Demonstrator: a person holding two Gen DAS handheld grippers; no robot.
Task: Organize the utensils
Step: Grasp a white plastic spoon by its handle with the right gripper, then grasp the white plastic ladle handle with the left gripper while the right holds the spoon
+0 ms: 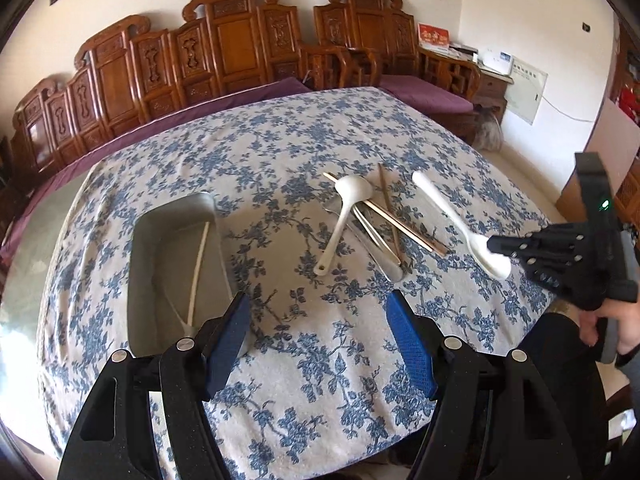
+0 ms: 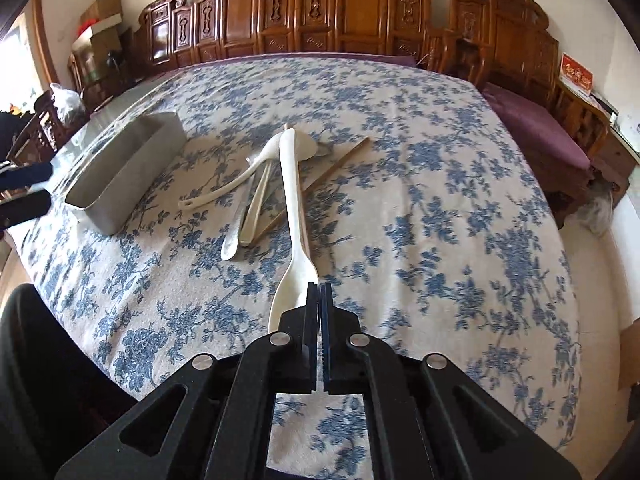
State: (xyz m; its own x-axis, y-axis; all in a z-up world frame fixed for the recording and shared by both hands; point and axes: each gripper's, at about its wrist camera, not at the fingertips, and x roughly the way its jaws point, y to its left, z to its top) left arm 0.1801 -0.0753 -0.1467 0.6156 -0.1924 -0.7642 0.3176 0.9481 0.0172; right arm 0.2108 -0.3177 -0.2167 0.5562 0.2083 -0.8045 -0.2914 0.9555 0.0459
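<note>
1 white utensil lies in the metal tray [image 1: 176,240]. The right gripper [image 2: 319,292], clamped on the white spoon's [image 2: 294,216] bowel end, holds it; the left gripper [image 1: 316,320] gapes empty. The pile [image 1: 368,220] remains on the tablecloth [image 2: 440,200].

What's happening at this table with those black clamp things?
A person is sorting utensils with a hand-held gripper in each hand. The right gripper is shut on the bowl end of a white spoon. The left gripper is open and empty beside a grey box that already holds one white utensil. More spoons and chopsticks lie piled on the floral tablecloth.
</note>
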